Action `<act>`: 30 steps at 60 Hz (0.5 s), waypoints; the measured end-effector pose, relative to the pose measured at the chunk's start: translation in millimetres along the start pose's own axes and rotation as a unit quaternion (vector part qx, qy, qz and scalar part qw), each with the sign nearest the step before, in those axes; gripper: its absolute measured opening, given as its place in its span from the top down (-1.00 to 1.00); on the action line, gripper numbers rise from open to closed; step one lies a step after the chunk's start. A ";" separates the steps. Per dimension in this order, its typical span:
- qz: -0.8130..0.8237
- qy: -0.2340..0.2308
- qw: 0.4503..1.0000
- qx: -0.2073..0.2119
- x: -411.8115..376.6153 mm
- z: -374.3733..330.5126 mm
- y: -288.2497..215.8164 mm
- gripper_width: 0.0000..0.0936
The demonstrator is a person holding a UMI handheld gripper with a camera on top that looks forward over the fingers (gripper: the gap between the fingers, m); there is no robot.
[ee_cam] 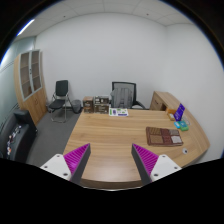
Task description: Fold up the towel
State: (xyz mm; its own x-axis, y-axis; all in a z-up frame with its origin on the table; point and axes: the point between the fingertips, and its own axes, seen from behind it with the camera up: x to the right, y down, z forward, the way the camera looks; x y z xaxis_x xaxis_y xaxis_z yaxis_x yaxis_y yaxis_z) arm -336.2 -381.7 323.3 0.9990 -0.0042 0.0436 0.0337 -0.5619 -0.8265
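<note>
**Fingers high above the worktop, towel yet to be reached**

The gripper (111,160) hangs well above a curved wooden worktop (110,140), its two fingers (77,158) spread wide apart with nothing between them. The likeliest candidate for the towel (160,135) is a brownish folded-looking thing lying on the far right part of the worktop, beyond the right finger and well apart from both; it is too small here to be sure it is cloth. Just beyond it stands a small purple item (180,113), and some papers (118,111) lie near the far edge. A black chair (123,95) sits behind the worktop, another chair (62,97) stands near a cabinet (31,80) by the wall.

The step in hand looks like the approach. To do it well, I judge the fingers should come down and swing right, keeping them apart, and aim for one free edge or corner of the cloth rather than its middle, so a single layer can be pinched and lifted over cleanly.
</note>
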 end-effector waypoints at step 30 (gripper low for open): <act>0.015 0.033 0.996 -0.078 110.9 59.4 117.8 -0.84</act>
State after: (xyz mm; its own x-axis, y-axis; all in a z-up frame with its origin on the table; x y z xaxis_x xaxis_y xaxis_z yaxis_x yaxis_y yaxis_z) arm -219.8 -399.2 197.4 0.9953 -0.0746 0.0615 -0.0061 -0.6831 -0.7303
